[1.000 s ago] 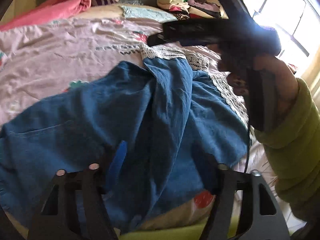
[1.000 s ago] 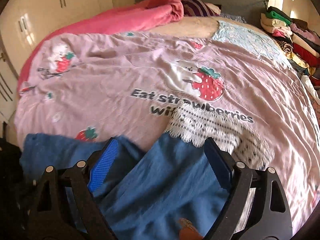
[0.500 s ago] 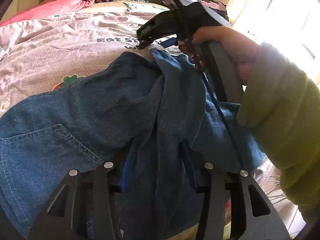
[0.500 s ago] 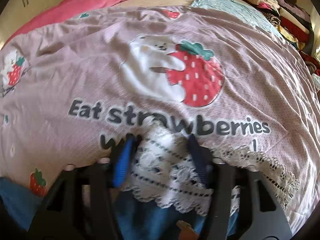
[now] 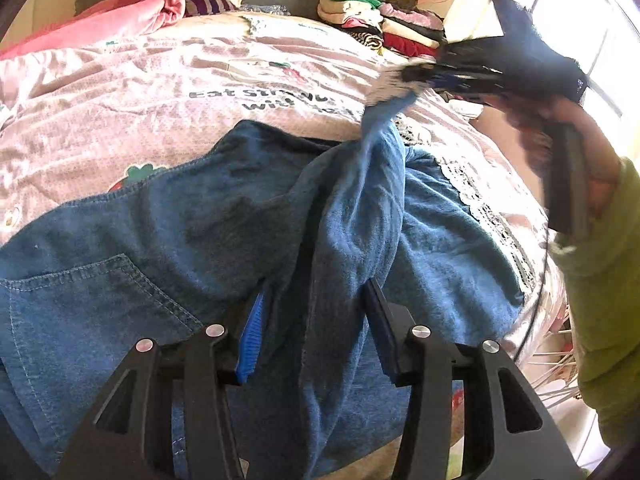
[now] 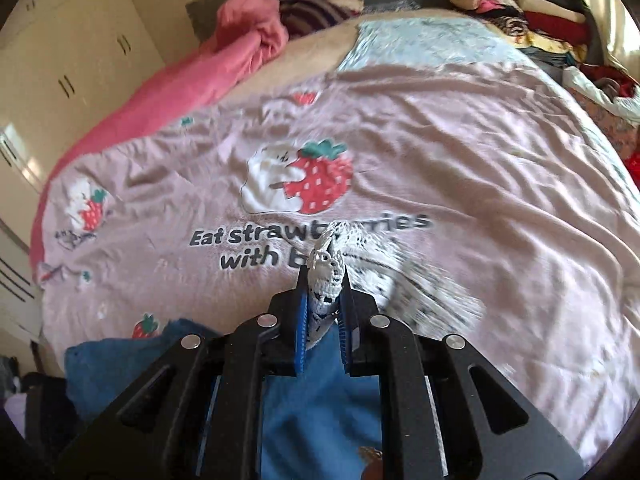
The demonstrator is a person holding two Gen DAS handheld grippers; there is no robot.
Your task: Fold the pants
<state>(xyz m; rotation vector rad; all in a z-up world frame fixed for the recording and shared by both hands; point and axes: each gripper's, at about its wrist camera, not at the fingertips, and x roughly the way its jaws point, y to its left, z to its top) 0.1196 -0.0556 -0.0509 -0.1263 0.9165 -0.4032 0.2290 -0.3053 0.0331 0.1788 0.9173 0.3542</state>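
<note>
Blue denim pants [image 5: 160, 232] with white lace hems lie on the pink strawberry bedspread [image 5: 120, 92]. My right gripper [image 6: 325, 294] is shut on the lace hem [image 6: 326, 276] of one leg and holds it lifted off the bed; it also shows in the left wrist view [image 5: 416, 76], pulling that leg up in a ridge. My left gripper [image 5: 316, 320] is partly closed around a bunched fold of denim [image 5: 352, 240] near the crotch; a gap shows between its fingers, and I cannot tell whether they pinch it.
A pink blanket [image 6: 240, 52] lies bunched at the head of the bed. A pile of folded clothes [image 6: 520, 12] sits at the far right. White cupboards [image 6: 60, 64] stand left of the bed. A bright window [image 5: 580, 20] is on the right.
My right gripper has closed on the lace hem and lifted it up and to the right. My left gripper has kept narrowing around the denim fold.
</note>
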